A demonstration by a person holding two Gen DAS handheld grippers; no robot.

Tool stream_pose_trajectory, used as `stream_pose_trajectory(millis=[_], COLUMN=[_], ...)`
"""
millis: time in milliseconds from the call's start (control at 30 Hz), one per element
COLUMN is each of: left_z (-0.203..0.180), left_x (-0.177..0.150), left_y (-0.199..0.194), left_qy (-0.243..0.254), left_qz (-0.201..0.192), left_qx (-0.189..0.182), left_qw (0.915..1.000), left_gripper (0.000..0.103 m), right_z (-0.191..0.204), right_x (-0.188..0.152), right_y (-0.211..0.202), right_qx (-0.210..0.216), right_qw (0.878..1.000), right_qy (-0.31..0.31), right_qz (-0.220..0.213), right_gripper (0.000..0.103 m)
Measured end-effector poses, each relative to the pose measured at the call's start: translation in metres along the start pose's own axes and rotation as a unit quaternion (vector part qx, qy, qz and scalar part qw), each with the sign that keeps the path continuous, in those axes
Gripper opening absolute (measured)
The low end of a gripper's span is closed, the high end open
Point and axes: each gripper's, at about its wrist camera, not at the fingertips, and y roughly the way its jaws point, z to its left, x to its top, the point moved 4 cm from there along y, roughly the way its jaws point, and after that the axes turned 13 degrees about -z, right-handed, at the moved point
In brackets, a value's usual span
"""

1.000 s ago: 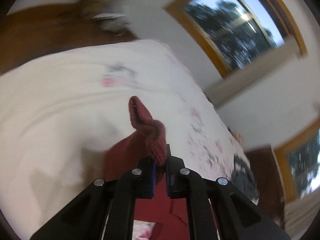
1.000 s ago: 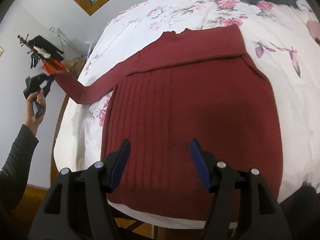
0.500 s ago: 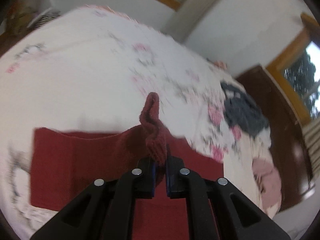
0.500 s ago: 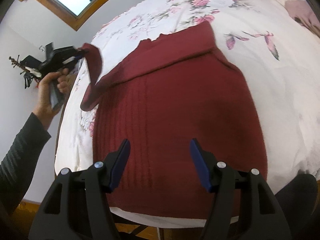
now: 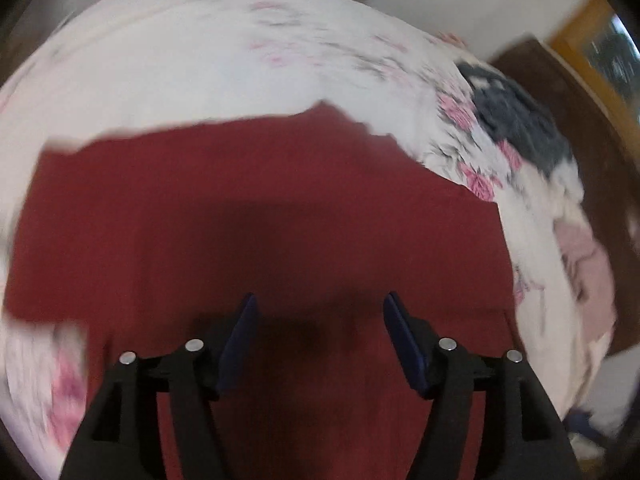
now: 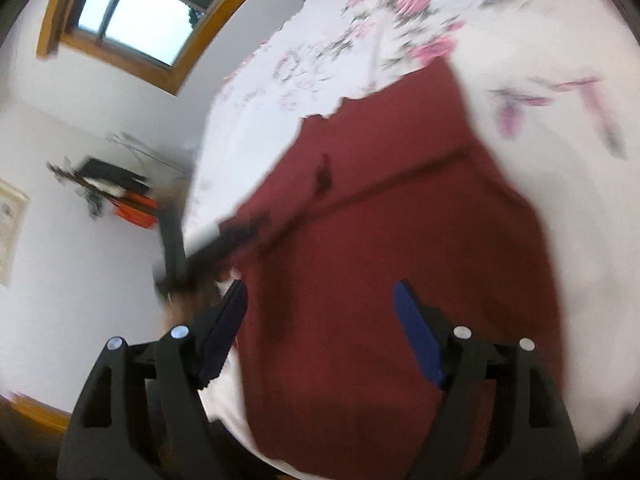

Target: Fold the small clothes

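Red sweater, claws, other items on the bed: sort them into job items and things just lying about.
Job items:
red sweater
left claw, open
right claw, open

Lying about:
dark grey garment
pink garment
floral bedspread

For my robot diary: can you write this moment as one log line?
left claw: open | right claw: open | red sweater: flat on floral bedspread

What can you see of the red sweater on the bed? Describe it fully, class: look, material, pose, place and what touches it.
The red sweater is dark red and looks like soft knit, though blur hides the texture. It lies flat on the floral bedspread, with a folded band running slantwise across its upper part. Its lower edge reaches the bed's near edge. In the left wrist view it fills the middle. Neither open gripper grips it.
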Motion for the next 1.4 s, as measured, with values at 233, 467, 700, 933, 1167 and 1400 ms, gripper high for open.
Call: stream_pose_trajectory(millis=[233, 467, 700, 933, 1167, 1400], left_z=[0.049, 0.07, 0.09, 0.085, 0.082, 0.082], left_x=[-0.091, -0.147, -0.158, -0.157, -0.154, -0.131], left_y=[-0.079, -0.104, -0.104, -0.097, -0.102, -0.118], left_qy=[-0.09, -0.119, -0.161, -0.162, -0.167, -0.172], left_qz=[0.0, 0.021, 0.028, 0.034, 0.036, 0.017], left_qx=[-0.009, -0.015, -0.019, -0.006, -0.003, -0.023], left_qw=[0.9959, 0.9925, 0.9864, 0.9862, 0.9852, 0.9846], left_gripper=[0.07, 0.07, 0.07, 0.074, 0.075, 0.074], right_z=[-0.016, -0.021, 0.012, 0.056, 0.062, 0.009], right_x=[0.052, 0.053, 0.06, 0.101, 0.162, 0.176], right_y=[0.178, 0.251, 0.272, 0.235, 0.154, 0.119], right_qx=[0.048, -0.006, -0.006, 0.004, 0.006, -0.022], right_qw=[0.982, 0.977, 0.976, 0.988, 0.997, 0.999], right_qy=[0.132, 0.141, 0.099, 0.023, -0.021, 0.0], right_qz=[0.126, 0.159, 0.195, 0.149, 0.07, 0.043], right_gripper=[0.064, 0.063, 0.008, 0.005, 0.005, 0.005])
